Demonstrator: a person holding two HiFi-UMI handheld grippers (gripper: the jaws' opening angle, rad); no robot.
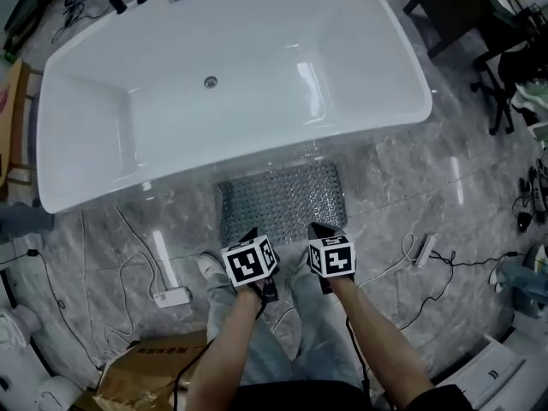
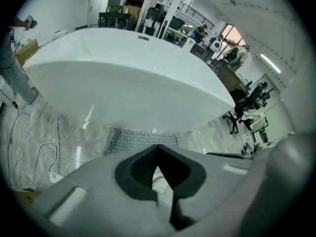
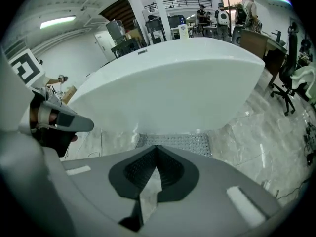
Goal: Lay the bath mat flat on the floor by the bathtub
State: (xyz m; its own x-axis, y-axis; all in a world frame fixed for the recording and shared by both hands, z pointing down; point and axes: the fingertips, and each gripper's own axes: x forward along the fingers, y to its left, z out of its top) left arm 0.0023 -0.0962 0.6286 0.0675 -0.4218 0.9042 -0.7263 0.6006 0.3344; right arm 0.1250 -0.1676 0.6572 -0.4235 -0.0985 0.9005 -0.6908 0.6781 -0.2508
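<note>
Both grippers hang nearest me, the left gripper (image 1: 252,232) and the right gripper (image 1: 316,228), each with its jaws pressed together on nothing. Just beyond their tips the bath mat (image 1: 282,199) lies spread flat on the floor (image 1: 402,195), its far edge at the foot of the bathtub (image 1: 257,67). It looks light, floppy and knobbly. If it needs shifting, I'd pinch each near corner.

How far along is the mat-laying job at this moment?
Done: the bath mat lies spread flat on the floor against the bathtub. In hand: nothing; the left gripper and right gripper are both shut and empty, by the mat's near edge. Left: apparently nothing, barring a small adjustment.
</note>
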